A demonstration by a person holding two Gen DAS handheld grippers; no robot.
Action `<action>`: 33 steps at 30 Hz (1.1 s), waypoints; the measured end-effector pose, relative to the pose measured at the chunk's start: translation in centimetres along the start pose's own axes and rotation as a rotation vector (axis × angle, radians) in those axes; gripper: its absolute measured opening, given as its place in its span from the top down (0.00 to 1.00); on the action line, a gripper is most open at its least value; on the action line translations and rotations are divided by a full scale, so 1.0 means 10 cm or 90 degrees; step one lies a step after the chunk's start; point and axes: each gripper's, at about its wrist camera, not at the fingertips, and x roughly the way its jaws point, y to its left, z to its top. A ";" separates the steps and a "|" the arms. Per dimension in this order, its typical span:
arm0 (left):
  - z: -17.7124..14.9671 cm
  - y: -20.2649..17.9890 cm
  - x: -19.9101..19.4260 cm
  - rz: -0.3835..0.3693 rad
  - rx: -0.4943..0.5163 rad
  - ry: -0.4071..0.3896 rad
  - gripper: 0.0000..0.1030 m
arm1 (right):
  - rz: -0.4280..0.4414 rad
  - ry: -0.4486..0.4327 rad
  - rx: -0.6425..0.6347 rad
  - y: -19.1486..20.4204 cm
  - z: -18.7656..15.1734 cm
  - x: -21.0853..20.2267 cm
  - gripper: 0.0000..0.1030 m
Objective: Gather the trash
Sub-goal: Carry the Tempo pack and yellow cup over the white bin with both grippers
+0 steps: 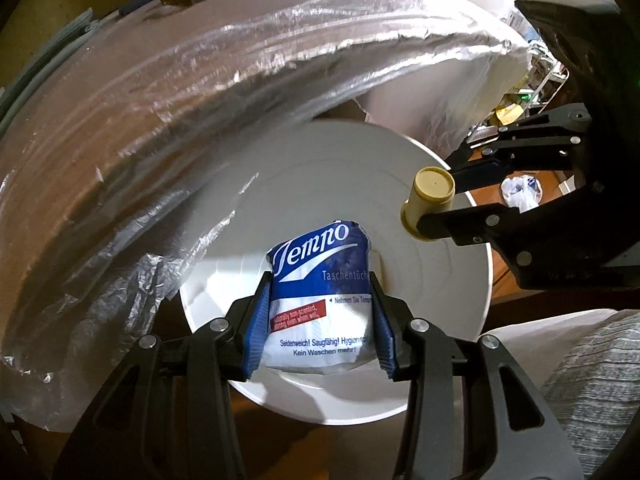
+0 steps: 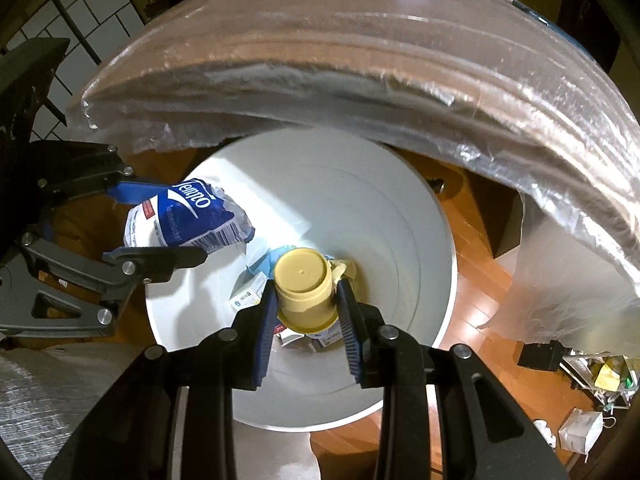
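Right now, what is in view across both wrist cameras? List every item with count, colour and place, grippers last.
Round plastic bin: one, white, on the wooden floor under both grippers.
Tempo tissue pack: one, blue and white, held over the bin.
Small plastic cup: one, yellowish, held bottom up over the bin.
Discarded packaging: a few pieces, white and blue, at the bin's bottom.
Plastic-wrapped tabletop: one, brownish under clear film, beside the bin.
Left gripper: one, black with blue pads, shut on the tissue pack.
Right gripper: one, same colours, shut on the cup.
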 end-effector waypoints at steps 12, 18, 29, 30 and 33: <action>0.04 -0.11 0.18 0.015 0.004 0.022 0.56 | -0.013 0.024 -0.012 -0.02 0.01 0.15 0.70; 0.06 -0.17 0.25 0.023 0.008 0.030 0.56 | -0.020 0.032 -0.012 -0.04 0.00 0.21 0.70; 0.07 -0.27 0.41 0.035 0.012 0.037 0.55 | -0.024 0.046 -0.010 -0.06 -0.04 0.29 0.70; 0.07 -0.27 0.43 0.036 0.012 0.039 0.55 | -0.023 0.047 -0.009 -0.06 -0.04 0.30 0.70; 0.08 -0.26 0.46 0.037 0.009 0.042 0.54 | -0.020 0.052 -0.007 -0.05 -0.04 0.33 0.70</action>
